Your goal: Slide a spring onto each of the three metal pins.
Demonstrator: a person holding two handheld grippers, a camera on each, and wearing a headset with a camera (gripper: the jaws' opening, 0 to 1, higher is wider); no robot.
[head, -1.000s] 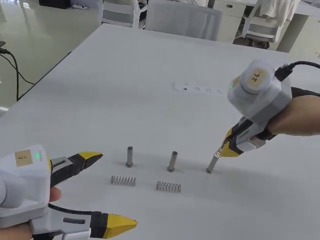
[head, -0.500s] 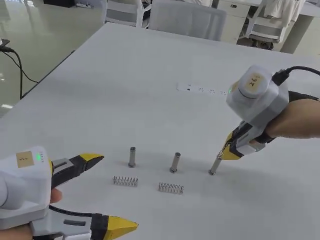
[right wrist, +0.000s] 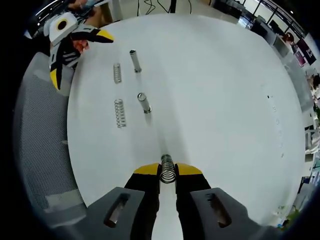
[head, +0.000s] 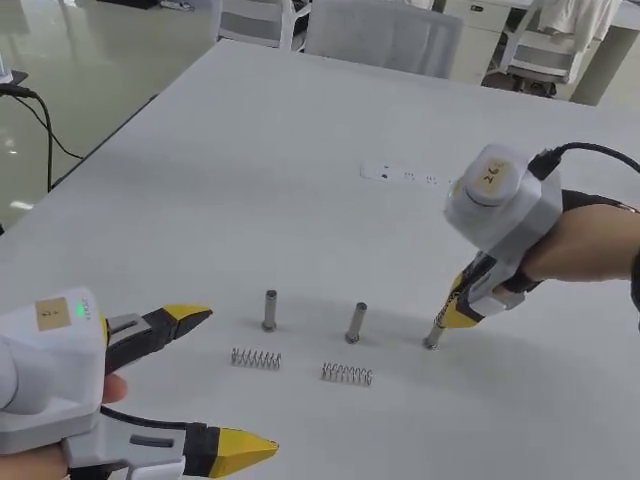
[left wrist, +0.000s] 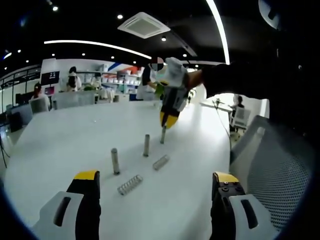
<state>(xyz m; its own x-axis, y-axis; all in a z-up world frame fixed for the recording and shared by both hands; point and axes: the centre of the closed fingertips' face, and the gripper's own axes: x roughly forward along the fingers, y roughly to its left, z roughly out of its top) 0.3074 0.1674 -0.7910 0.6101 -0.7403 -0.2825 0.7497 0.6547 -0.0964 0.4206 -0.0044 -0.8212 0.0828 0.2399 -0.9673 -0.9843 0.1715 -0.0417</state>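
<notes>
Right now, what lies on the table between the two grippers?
Two bare metal pins and two loose springs lie between the left gripper and the right gripper, which holds a third spring; the head view shows it.

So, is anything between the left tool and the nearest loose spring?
Nothing visible. Just bare table lies between the open left tool and the spring lying beside the nearest pin.
</notes>
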